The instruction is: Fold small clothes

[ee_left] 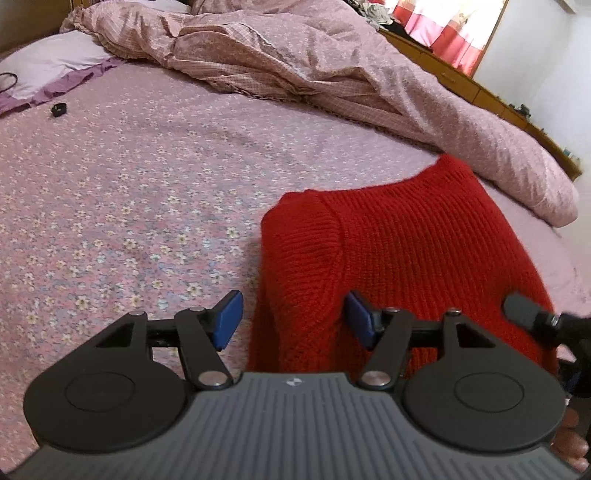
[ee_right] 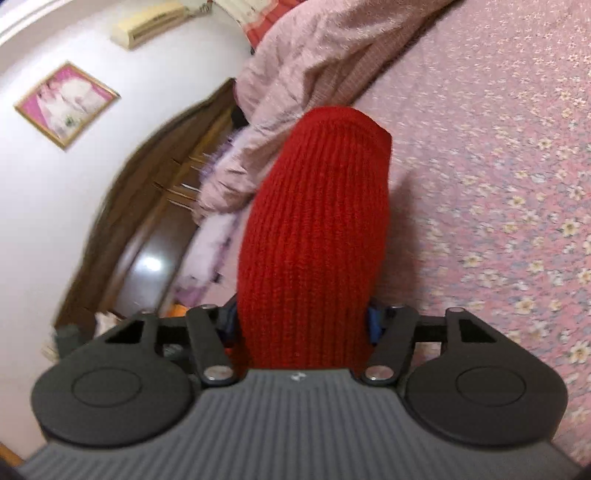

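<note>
Left wrist view: the left gripper [ee_left: 293,319] is seen angled down toward the bed [ee_left: 122,206], its jaws spread, blue pads [ee_left: 229,319] showing on either side. A fold of the red knitted garment [ee_left: 388,258] runs up between the jaws; the right-hand pad lies against the knit, the left-hand pad stands clear of it over the flowered sheet, so no pinch is seen. The garment is spread over the lower right of the frame, resting on the bed, with its far corner near the bunched pink quilt [ee_left: 332,74] that crosses the upper frame. A lilac pillow [ee_left: 48,62] is noted at upper left, with a small black object [ee_left: 58,109] on the sheet just below it. At the right edge part of the right gripper [ee_left: 543,321] is seen over the garment, and fingers [ee_left: 570,439] of the hand at lower right. Right wrist view: the right gripper [ee_right: 301,325] is held at a shallower angle and rolled, the room appearing tilted. Its jaws are closed onto a thick roll of the red garment [ee_right: 317,229], both blue pads [ee_right: 373,325] pressed against the knit, which fills the centre of the frame and stands up away from the camera. The flowered bed [ee_right: 498,184] fills the right; a framed picture [ee_right: 66,103] and an air conditioner [ee_right: 147,22] are seen on the wall at upper left. The view is blurred.
</note>
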The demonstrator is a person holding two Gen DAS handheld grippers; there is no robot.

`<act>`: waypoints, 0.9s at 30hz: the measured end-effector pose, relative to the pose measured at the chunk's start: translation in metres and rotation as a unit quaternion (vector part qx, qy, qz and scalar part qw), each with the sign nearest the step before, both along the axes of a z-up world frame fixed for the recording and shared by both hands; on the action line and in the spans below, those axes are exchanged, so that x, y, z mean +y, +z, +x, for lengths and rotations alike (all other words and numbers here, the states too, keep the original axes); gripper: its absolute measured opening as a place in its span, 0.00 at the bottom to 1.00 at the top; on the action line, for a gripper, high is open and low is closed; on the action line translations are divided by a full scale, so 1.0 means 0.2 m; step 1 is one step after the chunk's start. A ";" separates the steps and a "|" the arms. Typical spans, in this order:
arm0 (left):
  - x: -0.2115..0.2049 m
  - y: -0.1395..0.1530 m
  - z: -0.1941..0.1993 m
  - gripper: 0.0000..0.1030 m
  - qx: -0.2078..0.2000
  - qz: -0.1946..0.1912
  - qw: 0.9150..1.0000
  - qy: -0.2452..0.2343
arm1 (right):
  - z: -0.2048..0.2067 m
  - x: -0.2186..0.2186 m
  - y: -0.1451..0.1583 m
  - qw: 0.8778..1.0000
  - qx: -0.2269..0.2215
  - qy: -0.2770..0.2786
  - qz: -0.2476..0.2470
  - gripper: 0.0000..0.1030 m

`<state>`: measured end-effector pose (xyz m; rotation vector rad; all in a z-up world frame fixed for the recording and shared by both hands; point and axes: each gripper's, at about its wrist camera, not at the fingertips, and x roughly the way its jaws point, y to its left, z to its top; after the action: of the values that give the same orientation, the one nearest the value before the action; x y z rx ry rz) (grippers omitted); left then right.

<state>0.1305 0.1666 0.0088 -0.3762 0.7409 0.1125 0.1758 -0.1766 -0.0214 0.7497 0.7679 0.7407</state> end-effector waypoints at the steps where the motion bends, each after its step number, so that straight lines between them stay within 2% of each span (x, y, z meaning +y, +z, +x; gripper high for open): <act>1: -0.01 0.01 0.00 0.65 -0.004 -0.004 1.000 -0.001 | 0.00 0.00 0.03 1.000 -0.002 -0.002 0.002 0.60; 4: -0.05 0.03 0.01 0.65 -0.010 -0.016 1.000 -0.012 | 0.01 -0.02 0.11 1.000 -0.006 -0.011 0.009 0.58; 7: -0.12 0.03 0.02 0.65 -0.011 -0.035 0.999 -0.031 | -0.04 -0.09 0.17 0.999 -0.031 -0.027 0.000 0.58; 13: -0.39 0.05 0.07 0.65 -0.012 -0.036 0.995 -0.095 | -0.18 -0.33 0.19 0.996 -0.039 -0.085 -0.012 0.58; 20: -0.70 0.04 0.04 0.65 -0.008 -0.016 0.986 -0.167 | -0.35 -0.61 0.12 0.990 -0.016 -0.143 -0.008 0.58; 27: -0.81 0.03 -0.01 0.65 0.004 0.002 0.984 -0.179 | -0.41 -0.73 -0.08 0.983 0.033 -0.179 -0.002 0.61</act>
<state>0.1284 0.0042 0.0144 -0.2330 0.8048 -0.2236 0.0930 -0.3218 -0.0367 0.8829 0.6691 0.3913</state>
